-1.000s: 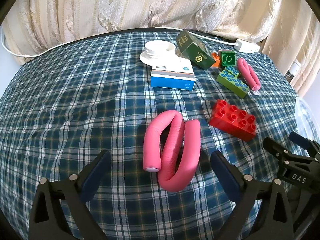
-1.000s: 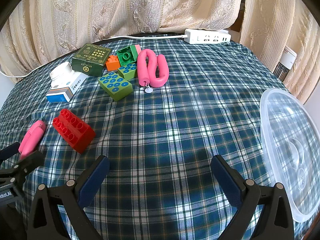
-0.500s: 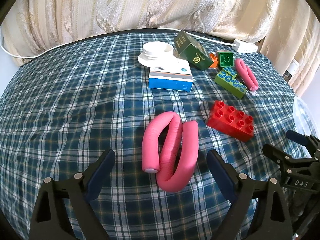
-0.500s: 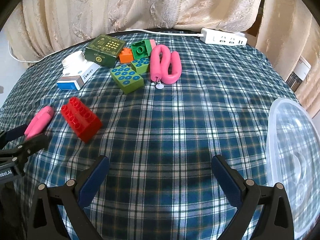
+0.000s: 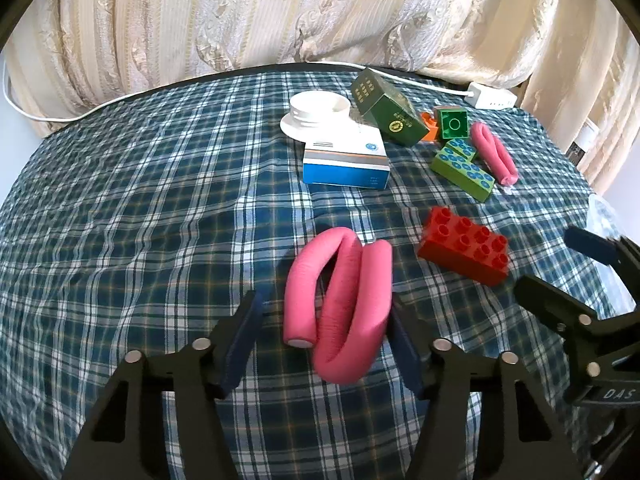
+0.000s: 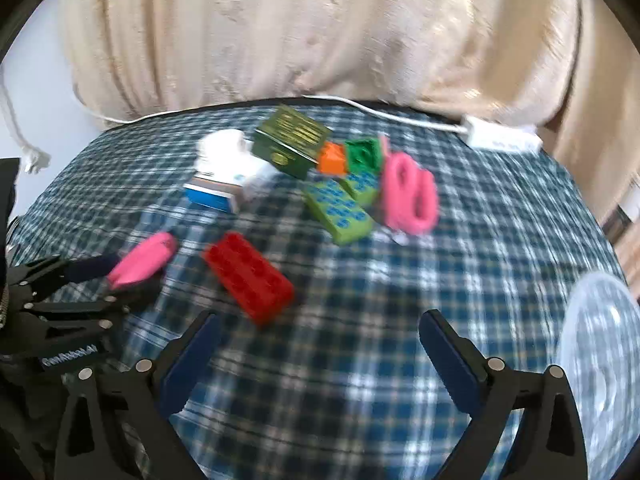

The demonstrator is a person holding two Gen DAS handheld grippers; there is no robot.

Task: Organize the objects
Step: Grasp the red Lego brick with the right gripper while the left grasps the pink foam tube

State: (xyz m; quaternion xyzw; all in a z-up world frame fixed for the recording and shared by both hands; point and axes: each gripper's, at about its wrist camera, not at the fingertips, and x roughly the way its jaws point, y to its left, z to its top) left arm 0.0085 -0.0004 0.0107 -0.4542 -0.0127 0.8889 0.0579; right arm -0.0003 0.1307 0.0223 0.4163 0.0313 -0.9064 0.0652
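A folded pink foam roller point(image 5: 340, 300) lies on the plaid cloth between the jaws of my left gripper point(image 5: 322, 308), which are closing. The right pad touches the roller's side; a gap remains at the left pad. In the blurred right wrist view the same roller point(image 6: 142, 260) pokes out of the left gripper point(image 6: 120, 280). My right gripper point(image 6: 320, 320) is open and empty, with a red brick point(image 6: 248, 276) just ahead of its left finger. The red brick point(image 5: 464, 250) sits to the right of the roller.
Farther back lie a blue-and-white box point(image 5: 346, 160), a white lid point(image 5: 318, 116), a dark green box point(image 5: 390, 112), green and orange bricks point(image 5: 464, 168) and a second pink roller point(image 5: 494, 152). A clear plastic lid point(image 6: 600, 360) rests at the right. A power strip point(image 6: 500, 140) sits by the curtain.
The left jaws have come in from wide open to either side of the pink roller. The right gripper has swung left and rolled, so the red brick is now close ahead of it.
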